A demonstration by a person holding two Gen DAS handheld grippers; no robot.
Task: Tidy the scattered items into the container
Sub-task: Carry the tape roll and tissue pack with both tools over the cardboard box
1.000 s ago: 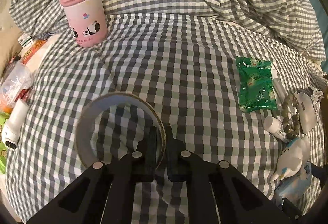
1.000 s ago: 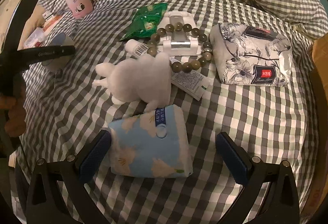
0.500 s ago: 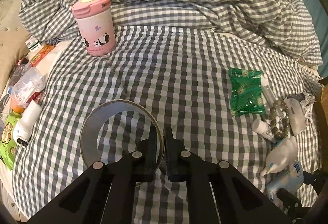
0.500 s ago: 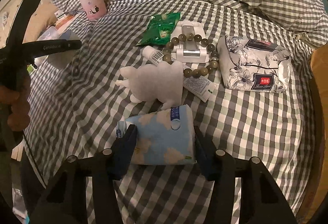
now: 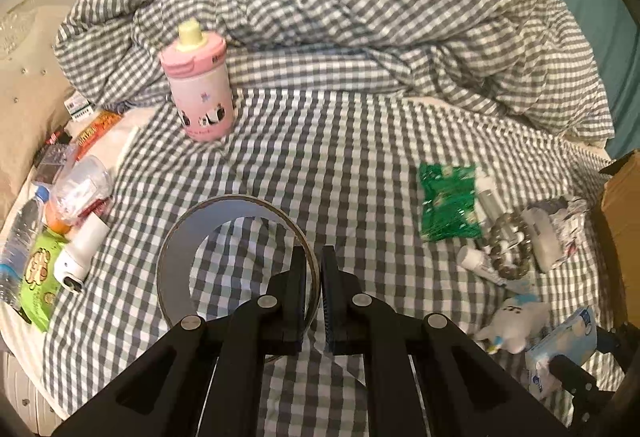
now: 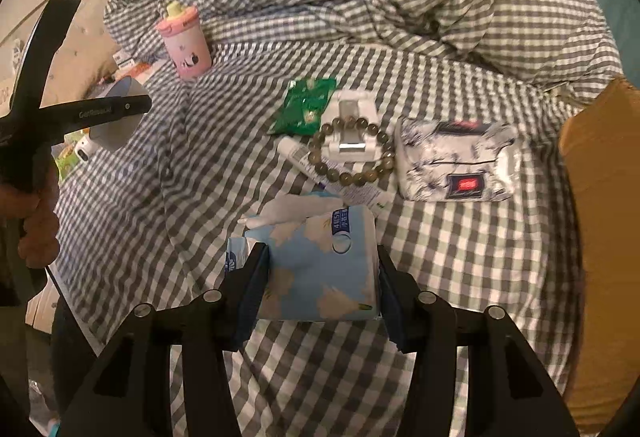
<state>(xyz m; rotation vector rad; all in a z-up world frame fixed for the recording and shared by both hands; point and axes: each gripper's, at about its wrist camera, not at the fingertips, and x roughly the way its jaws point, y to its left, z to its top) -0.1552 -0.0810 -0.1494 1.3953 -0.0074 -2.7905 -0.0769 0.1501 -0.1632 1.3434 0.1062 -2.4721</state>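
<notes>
With both loads clear of the checked bedcover [image 5: 360, 165], I carry two things at once. My left gripper [image 5: 314, 289] is fully shut, pinching the wall of a tape roll [image 5: 224, 221]; my right gripper [image 6: 320, 289] stands about half open, its pads pressed on the two sides of a blue tissue pack [image 6: 316, 269]. I take the brown cardboard box [image 6: 600, 197] at the right edge to be the container. To do this step well, I should keep both grips firm, swing the tissue pack over the box rim before letting go, and hold the roll level so it cannot pivot. Bead bracelet [image 6: 352, 149], green sachet [image 6: 306, 105] and pink cup [image 6: 184, 37] remain on the bed.
</notes>
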